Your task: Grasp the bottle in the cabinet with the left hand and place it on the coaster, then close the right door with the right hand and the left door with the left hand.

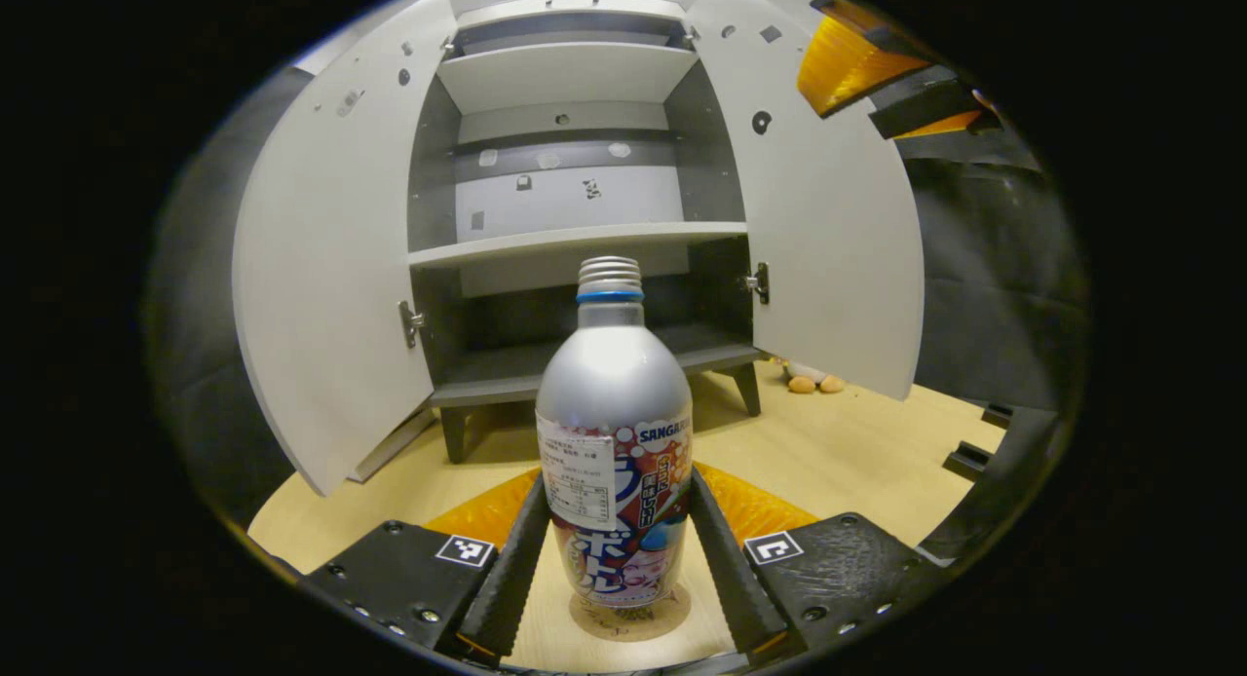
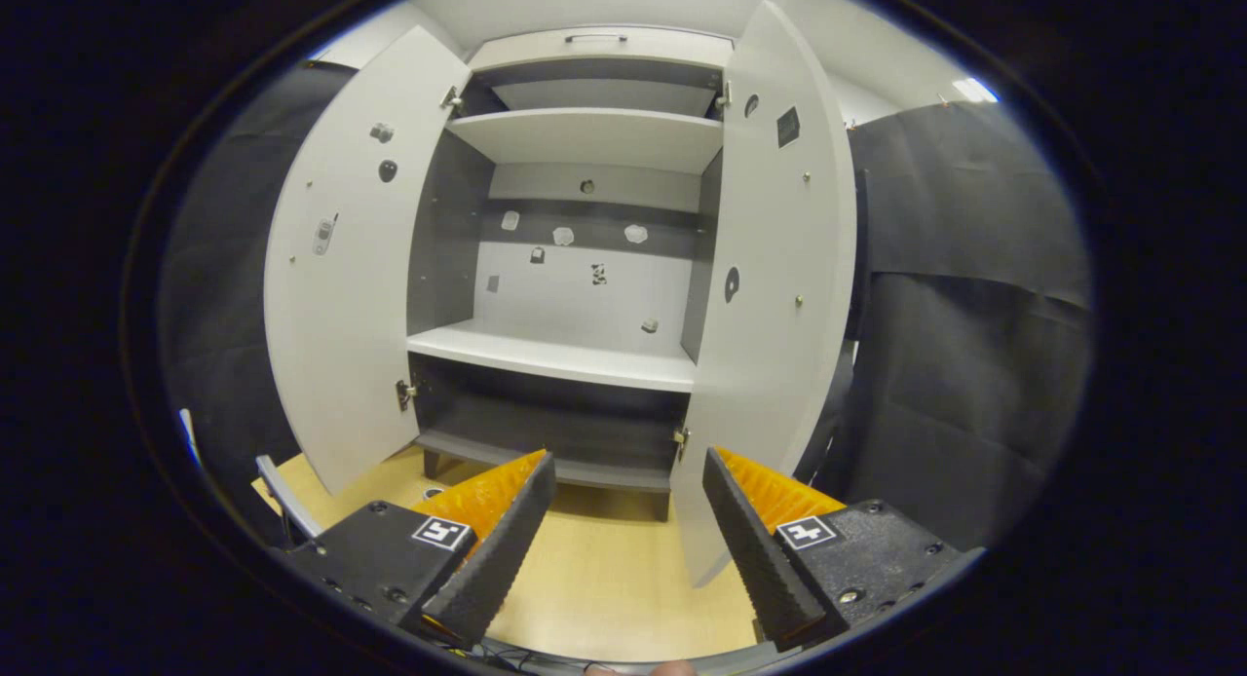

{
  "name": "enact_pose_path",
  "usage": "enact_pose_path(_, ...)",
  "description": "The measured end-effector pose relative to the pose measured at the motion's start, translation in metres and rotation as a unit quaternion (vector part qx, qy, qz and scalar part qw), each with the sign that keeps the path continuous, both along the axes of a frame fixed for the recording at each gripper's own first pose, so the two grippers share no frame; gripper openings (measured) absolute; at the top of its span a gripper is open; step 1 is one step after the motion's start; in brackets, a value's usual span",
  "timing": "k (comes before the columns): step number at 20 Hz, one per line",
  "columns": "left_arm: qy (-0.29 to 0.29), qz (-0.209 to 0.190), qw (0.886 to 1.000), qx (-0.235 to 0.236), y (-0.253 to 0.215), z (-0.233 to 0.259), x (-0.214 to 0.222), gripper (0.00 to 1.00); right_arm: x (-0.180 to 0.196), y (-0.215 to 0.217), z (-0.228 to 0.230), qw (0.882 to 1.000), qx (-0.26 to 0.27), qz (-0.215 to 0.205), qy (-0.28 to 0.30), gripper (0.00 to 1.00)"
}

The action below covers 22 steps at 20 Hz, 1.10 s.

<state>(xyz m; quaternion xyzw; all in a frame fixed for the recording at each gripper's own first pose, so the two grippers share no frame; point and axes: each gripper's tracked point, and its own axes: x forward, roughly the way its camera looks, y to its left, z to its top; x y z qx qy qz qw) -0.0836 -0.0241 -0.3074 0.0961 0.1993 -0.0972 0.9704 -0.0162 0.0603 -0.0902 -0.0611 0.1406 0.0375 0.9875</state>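
On the cork coaster in front of the open cabinet, your silver drink bottle stands upright between your left gripper fingers, which flank it closely; whether they press it I cannot tell. Your right gripper is spread wide, holding nothing, facing the right door and left door, both swung open.

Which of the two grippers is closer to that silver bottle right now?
The left gripper: its fingers flank the bottle, which stands on the coaster. The right gripper is open, facing the cabinet's right door instead.
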Motion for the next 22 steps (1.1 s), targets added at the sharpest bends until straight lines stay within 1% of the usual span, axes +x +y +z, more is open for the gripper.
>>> enact_pose_path(5,0.015,0.003,1.000,0.008,0.005,-0.021,-0.001,0.78,0.000,0.004,-0.002,1.000,-0.008,0.003,0.002,0.99)
enact_pose_path(8,0.032,0.012,0.999,0.003,0.006,-0.035,0.001,0.78,0.000,0.008,-0.005,1.000,-0.015,0.007,0.005,0.99)
enact_pose_path(9,0.034,0.013,0.999,0.005,0.006,-0.038,0.001,0.82,-0.001,0.010,-0.006,1.000,-0.016,0.010,0.007,0.99)
enact_pose_path(10,0.035,0.013,0.999,0.007,0.006,-0.040,0.002,0.78,0.000,0.011,-0.007,1.000,-0.017,0.011,0.008,0.99)
enact_pose_path(12,0.038,0.015,0.999,0.009,0.008,-0.043,0.002,0.75,0.001,0.012,-0.008,1.000,-0.019,0.013,0.010,1.00)
enact_pose_path(13,0.041,0.016,0.999,0.008,0.009,-0.047,0.002,0.78,0.001,0.012,-0.009,1.000,-0.019,0.014,0.010,0.99)
enact_pose_path(18,0.058,0.017,0.998,0.009,0.013,-0.062,-0.002,0.78,0.005,0.012,-0.014,1.000,-0.017,0.015,0.016,0.99)
enact_pose_path(20,0.053,0.010,0.998,0.017,0.013,-0.061,-0.003,0.79,0.007,0.012,-0.015,1.000,-0.016,0.016,0.016,0.99)
enact_pose_path(21,0.051,0.005,0.998,0.021,0.012,-0.060,-0.003,0.79,0.008,0.012,-0.016,1.000,-0.016,0.017,0.017,0.99)
enact_pose_path(22,0.052,0.002,0.998,0.023,0.012,-0.061,-0.004,0.75,0.009,0.011,-0.017,1.000,-0.016,0.017,0.018,0.99)
